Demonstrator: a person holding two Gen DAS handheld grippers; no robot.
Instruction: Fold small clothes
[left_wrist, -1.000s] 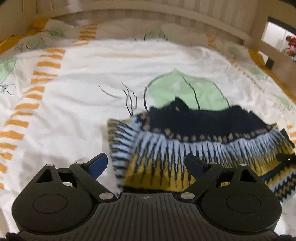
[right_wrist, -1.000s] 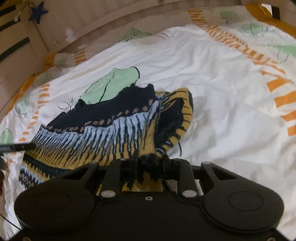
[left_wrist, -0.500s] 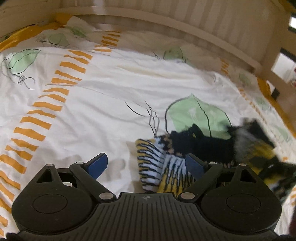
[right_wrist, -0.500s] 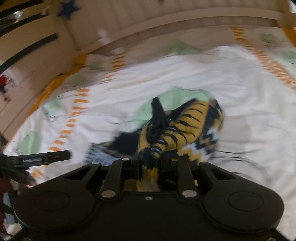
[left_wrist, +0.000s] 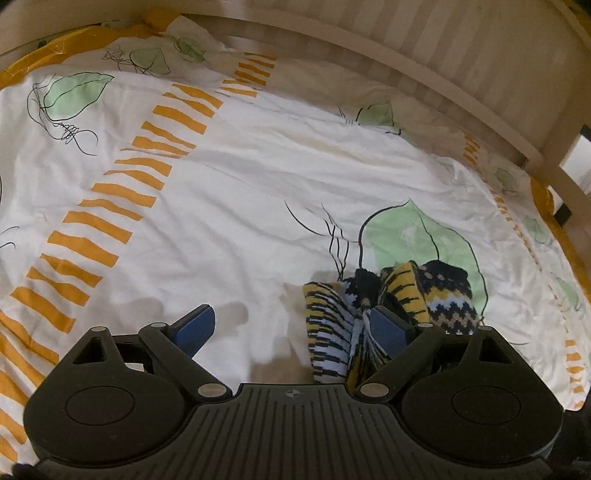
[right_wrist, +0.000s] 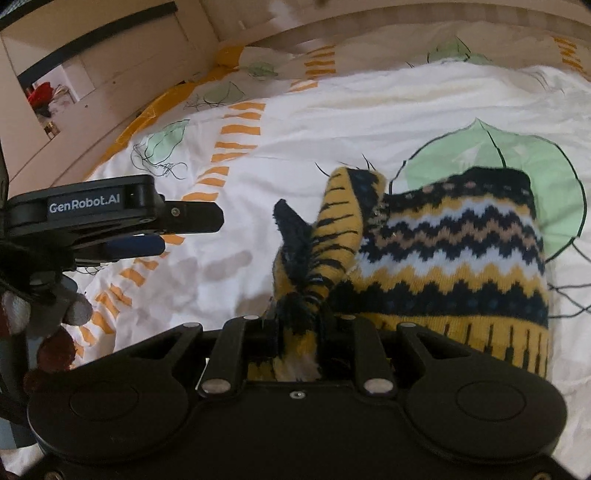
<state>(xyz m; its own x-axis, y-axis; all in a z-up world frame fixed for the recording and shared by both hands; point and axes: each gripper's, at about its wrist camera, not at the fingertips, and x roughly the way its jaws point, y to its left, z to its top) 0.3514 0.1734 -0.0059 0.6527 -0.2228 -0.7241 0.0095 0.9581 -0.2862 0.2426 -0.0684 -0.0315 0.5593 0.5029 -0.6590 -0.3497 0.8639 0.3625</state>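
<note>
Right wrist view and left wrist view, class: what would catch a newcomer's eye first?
The zigzag-patterned knitted garment, bunched on the leaf-print bedsheet, with a corner pinched in the right gripper. The left gripper is open beside it, its blue-padded fingers spread.

Light: soft, warm indoor, even over the white bedsheet (left_wrist: 229, 206).
Shadows: faint grey patches on sheet, lower centre.
Distortion: strong fisheye bowing at edges.
Blur: headboard (right_wrist: 369, 26) smeared, upper right-wrist frame.
Focus: centre sharp.
</note>
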